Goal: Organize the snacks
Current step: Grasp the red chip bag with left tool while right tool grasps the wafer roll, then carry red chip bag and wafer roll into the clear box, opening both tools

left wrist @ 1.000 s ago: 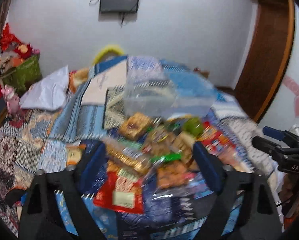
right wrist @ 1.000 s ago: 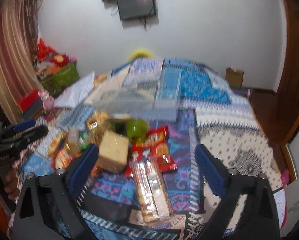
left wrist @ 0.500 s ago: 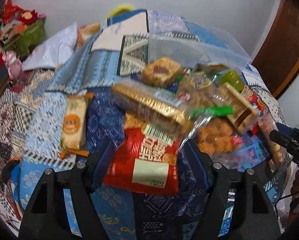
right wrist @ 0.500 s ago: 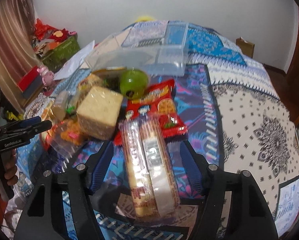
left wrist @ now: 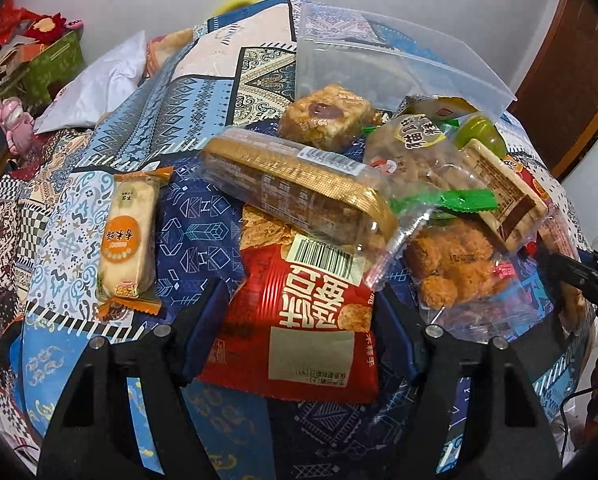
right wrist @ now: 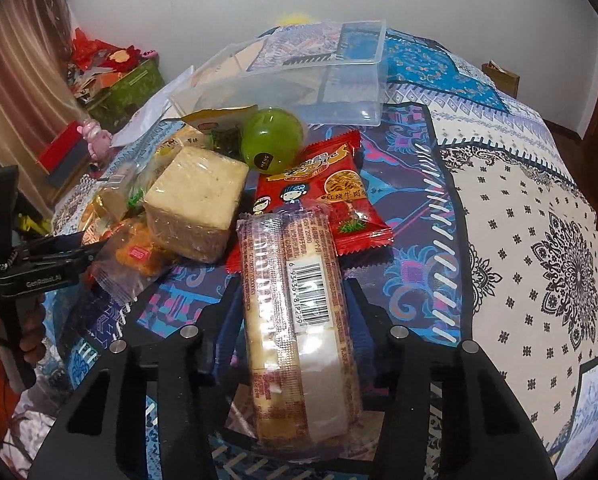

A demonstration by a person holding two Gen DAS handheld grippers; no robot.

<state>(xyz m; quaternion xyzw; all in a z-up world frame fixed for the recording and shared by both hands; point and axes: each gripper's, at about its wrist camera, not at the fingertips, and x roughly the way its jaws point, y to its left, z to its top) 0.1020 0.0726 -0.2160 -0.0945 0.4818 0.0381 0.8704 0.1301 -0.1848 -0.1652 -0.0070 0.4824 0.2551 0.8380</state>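
On the left side of the bed lies a small orange cracker pack, off by itself. It sits left of the left tool, which is open wide. A red chip bag lies between its two fingers, but they do not squeeze it. A long gold cookie tray rests across the top of the red bag, running from upper left to lower right, so it could slide off if the red bag is lifted.

In the middle is the snack pile, with a green ball and a square cracker block. Behind the pile sits a clear box, with no snacks in it, probably where the snacks should go.

The right tool is partly open. A long biscuit pack lies between its fingers, pointing straight away, toward the box. The blue pads are very close to its sides, but I cannot tell if they touch. This tool looks readier to grab.
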